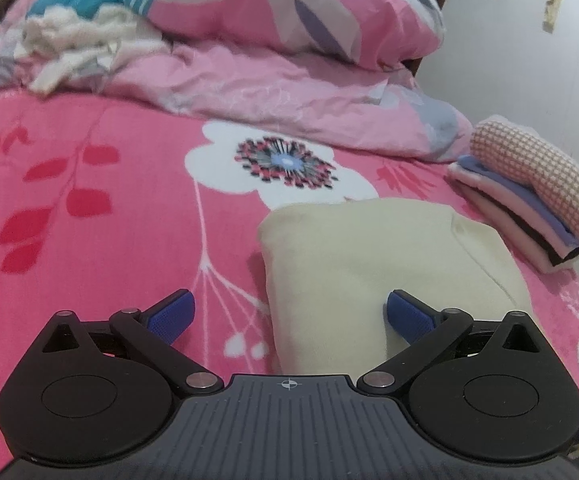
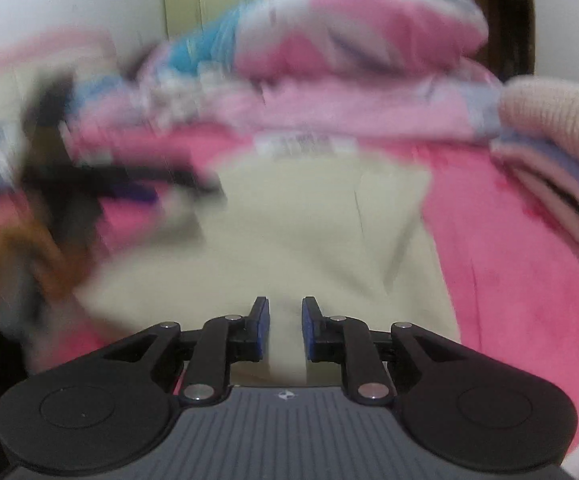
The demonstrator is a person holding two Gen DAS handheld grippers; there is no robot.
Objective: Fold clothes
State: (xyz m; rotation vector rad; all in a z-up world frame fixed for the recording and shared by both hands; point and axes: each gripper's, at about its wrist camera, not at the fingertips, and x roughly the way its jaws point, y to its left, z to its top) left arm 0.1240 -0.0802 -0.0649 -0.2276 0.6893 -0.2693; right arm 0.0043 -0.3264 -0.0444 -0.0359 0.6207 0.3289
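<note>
Pink floral bedsheet [image 1: 89, 200], folded cream garment [image 1: 369, 260] lengthwise away, left jaws wide, right jaws nearly closed, empty.

a bed takes up nearly everything, under a hot pink bedspread [image 1: 89, 240] printed with white flowers and red leaves. a rumpled pink quilt [image 1: 273, 92] and a pillow [image 1: 289, 8] lie heaped at its far end. a white wall [image 1: 529, 60] stands beside the bed.
</note>
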